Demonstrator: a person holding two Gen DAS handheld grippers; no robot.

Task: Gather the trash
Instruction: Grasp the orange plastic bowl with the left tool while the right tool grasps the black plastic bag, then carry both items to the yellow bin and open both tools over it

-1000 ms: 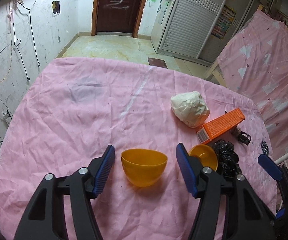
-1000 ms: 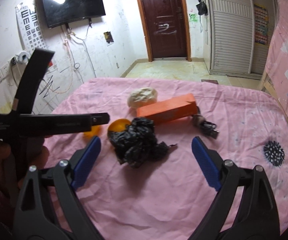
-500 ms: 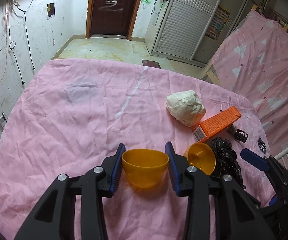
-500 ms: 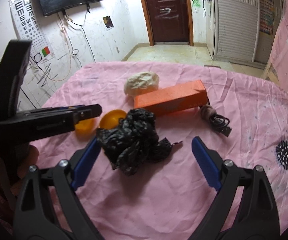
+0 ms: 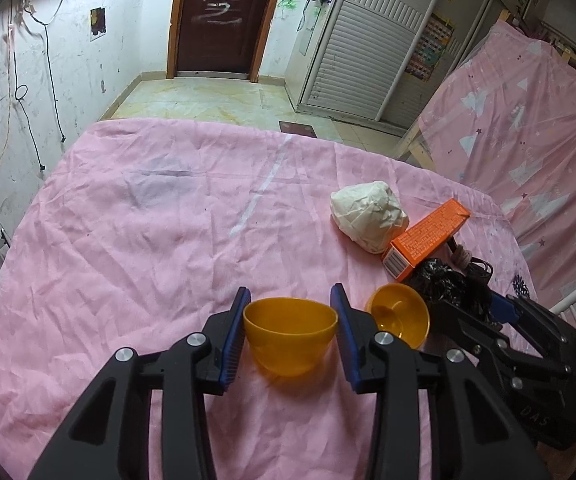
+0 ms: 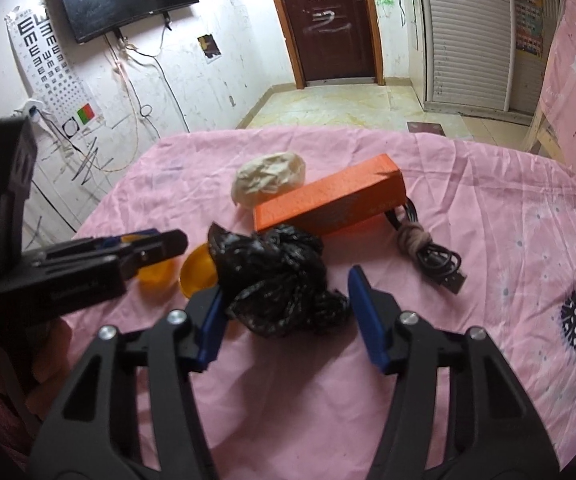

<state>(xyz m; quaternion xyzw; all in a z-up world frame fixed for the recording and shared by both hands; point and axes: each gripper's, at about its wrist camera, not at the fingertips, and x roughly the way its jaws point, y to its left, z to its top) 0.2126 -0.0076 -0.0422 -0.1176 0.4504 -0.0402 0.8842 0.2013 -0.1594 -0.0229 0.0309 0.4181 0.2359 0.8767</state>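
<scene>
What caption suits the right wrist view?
Right gripper closing around a crumpled black plastic bag on the pink tablecloth, pads not yet pressing it.

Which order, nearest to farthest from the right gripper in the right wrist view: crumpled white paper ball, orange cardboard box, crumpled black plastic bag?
1. Crumpled black plastic bag: between the closing jaws.
2. Orange cardboard box: just behind it.
3. Crumpled white paper ball: farthest, behind the box, leftward.

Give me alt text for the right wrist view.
The right gripper is closing around a crumpled black plastic bag on a pink tablecloth. Behind it lie an orange carton, a white paper wad and a coiled cable; the left gripper holds a yellow bowl.
</scene>
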